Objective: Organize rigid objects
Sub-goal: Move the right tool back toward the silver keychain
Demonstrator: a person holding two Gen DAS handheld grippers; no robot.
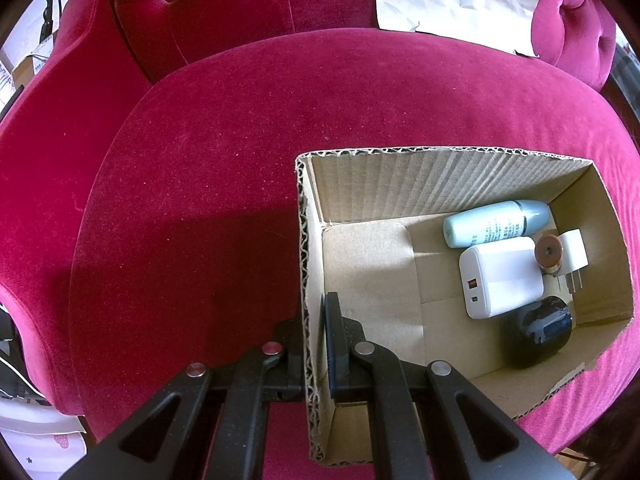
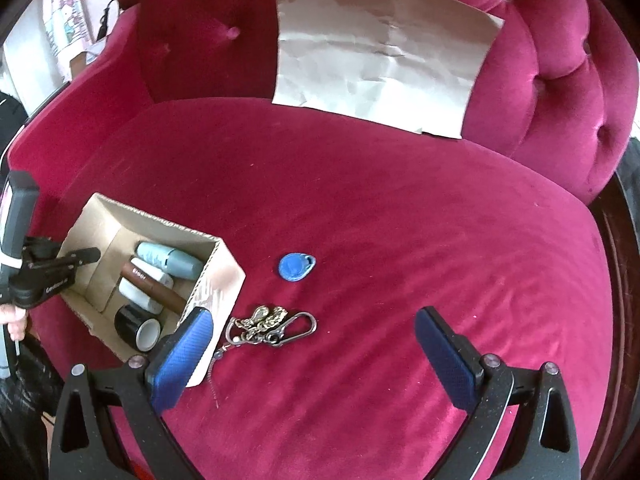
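The keychain (image 2: 272, 326), long axis lying three to nine o'clock on the sofa seat (image 2: 400, 220) just beside the cardboard box (image 2: 224, 276), is found at eleven o'clock between the wide-open fingers of the downward-tilted right gripper (image 2: 316, 344), the nearer one, while the box wall is clamped by the left gripper (image 1: 316, 344).

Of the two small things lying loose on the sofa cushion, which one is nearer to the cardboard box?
The metal keychain, beside the box's corner; the blue tag lies farther out.
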